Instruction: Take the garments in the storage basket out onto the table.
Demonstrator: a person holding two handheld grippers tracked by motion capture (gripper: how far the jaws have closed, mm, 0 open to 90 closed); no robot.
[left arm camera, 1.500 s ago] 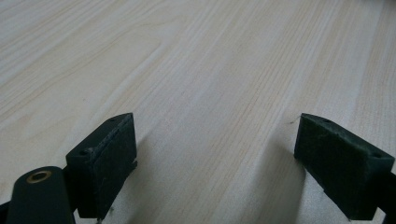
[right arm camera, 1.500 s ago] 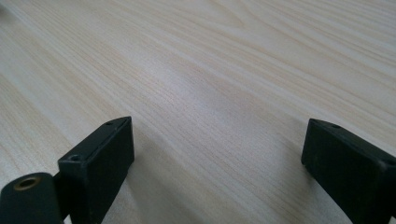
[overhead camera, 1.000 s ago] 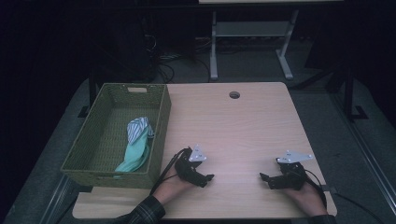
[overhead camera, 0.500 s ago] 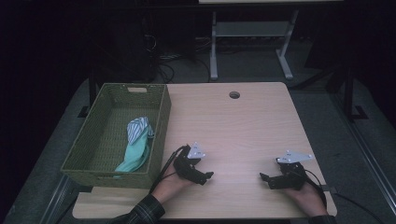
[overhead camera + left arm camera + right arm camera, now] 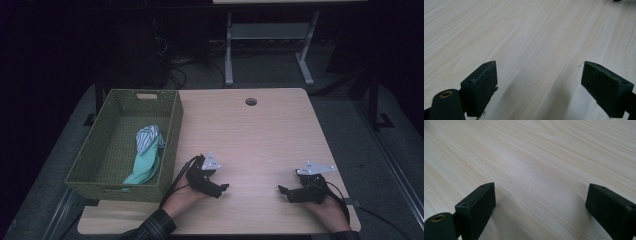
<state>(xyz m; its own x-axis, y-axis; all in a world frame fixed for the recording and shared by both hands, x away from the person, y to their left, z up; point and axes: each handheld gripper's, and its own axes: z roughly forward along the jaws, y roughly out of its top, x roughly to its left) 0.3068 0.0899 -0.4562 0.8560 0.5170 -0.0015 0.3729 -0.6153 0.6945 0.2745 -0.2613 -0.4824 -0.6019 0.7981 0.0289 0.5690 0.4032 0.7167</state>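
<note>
A green woven basket point(image 5: 100, 165) stands on the left side of the light wooden table point(image 5: 250, 135). Inside it lies a bundled cloth point(image 5: 146, 152), striped at the top and mint green below. My left gripper point(image 5: 222, 189) rests low on the table just right of the basket's near corner, open, with bare wood between its pads point(image 5: 482, 86). My right gripper point(image 5: 284, 192) sits near the front right of the table, also open, and nothing lies between its pads point(image 5: 477, 207).
A round cable hole point(image 5: 251, 102) is near the table's far edge. A metal stand point(image 5: 265, 35) and cables are on the dark floor beyond the table. Bare wood spans the table's middle and far part.
Both hands have stayed near the front edge; the left gripper has shifted only slightly. The basket and cloth have not moved.
</note>
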